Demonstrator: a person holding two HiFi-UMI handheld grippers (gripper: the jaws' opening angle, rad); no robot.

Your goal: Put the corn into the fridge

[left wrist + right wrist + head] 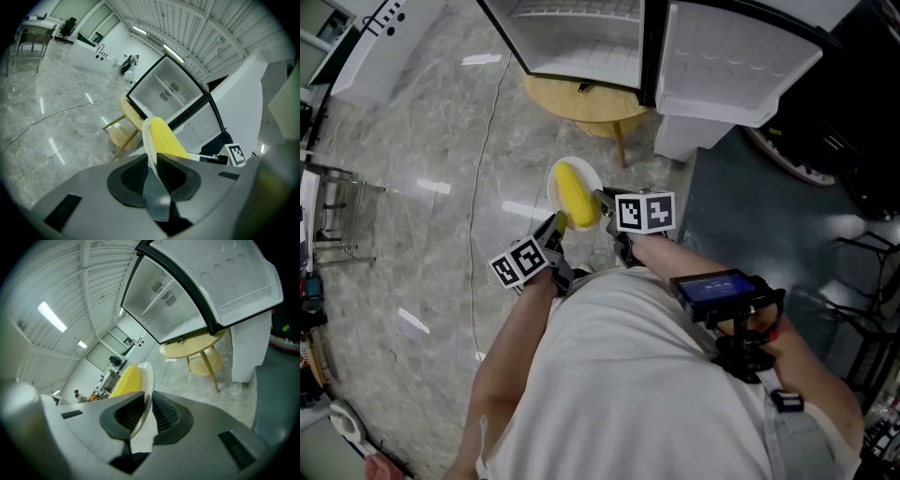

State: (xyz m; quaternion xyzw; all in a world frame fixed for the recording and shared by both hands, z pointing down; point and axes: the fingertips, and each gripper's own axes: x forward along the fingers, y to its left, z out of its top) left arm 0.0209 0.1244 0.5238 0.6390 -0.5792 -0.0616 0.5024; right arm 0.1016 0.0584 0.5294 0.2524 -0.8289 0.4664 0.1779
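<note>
A yellow corn cob (pixel 577 195) lies on a small white plate (pixel 592 176) that I carry in front of me above the floor. My left gripper (pixel 555 223) is shut on the plate's near left rim, and my right gripper (pixel 605 202) is shut on its right rim. In the left gripper view the plate's edge (pixel 147 140) runs between the pads of that gripper (pixel 153 161), with the corn (pixel 165 139) just behind it. The right gripper view shows the plate's rim (pixel 149 379) pinched by the right gripper (pixel 147 409), the corn (pixel 125 380) to its left. The open fridge (pixel 581 37) stands ahead.
The fridge rests on a low round wooden table (pixel 581 105). Its door (pixel 731 66) swings open to the right. A thin cable (pixel 478 187) runs across the marble floor on the left. A dark mat (pixel 759 206) lies to the right, and metal racks (pixel 337 216) stand at the far left.
</note>
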